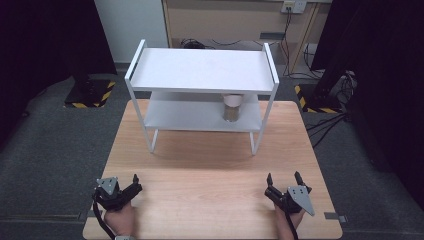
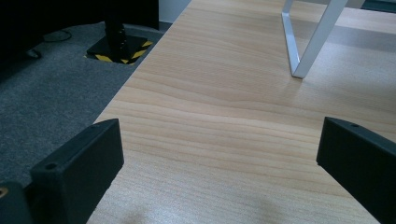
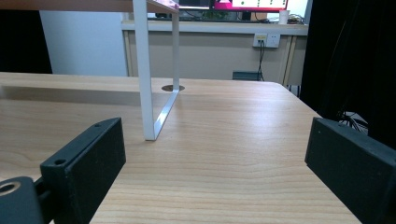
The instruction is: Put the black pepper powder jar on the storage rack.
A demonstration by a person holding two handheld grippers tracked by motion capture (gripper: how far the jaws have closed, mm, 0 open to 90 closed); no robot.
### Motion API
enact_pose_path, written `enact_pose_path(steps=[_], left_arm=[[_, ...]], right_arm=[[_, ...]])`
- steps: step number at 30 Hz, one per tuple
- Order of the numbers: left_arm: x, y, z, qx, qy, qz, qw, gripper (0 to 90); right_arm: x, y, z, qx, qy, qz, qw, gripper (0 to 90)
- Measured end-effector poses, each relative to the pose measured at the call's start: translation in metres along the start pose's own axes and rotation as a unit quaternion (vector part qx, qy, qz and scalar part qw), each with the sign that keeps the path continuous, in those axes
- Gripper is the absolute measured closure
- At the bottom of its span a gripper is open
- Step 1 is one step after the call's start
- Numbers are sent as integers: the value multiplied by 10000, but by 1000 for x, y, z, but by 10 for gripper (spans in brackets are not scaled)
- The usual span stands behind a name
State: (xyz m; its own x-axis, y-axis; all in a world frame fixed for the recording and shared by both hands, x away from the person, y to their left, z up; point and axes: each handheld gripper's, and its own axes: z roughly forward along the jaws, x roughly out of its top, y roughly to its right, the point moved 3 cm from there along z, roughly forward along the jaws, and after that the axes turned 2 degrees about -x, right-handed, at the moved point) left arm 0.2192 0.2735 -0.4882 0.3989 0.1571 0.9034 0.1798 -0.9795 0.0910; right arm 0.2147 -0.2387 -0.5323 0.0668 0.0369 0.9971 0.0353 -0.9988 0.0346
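Nearest the front edge of the worktop [image 1: 210, 165], the left tool [image 1: 134, 183] and right tool [image 1: 284, 179] rest near the two front corners, both released with jaws spread and nothing between them, with bare wood open between and ahead of them. Farther on, a white two-tier rack [image 1: 202, 70] stands toward the far edge, and a cylindrical jar [image 1: 231, 107] sits on its lower shelf, right of centre, well apart from both tools. The high view shows the jar; the gripper views show the rack's legs; no label is readable.
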Motion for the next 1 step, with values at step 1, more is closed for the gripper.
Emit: enact_pose_path(steps=[1], left_arm=[[0,0,0,-2,-1,-5,10000,2]], right_arm=[[0,0,0,0,-1,-4,10000,50]])
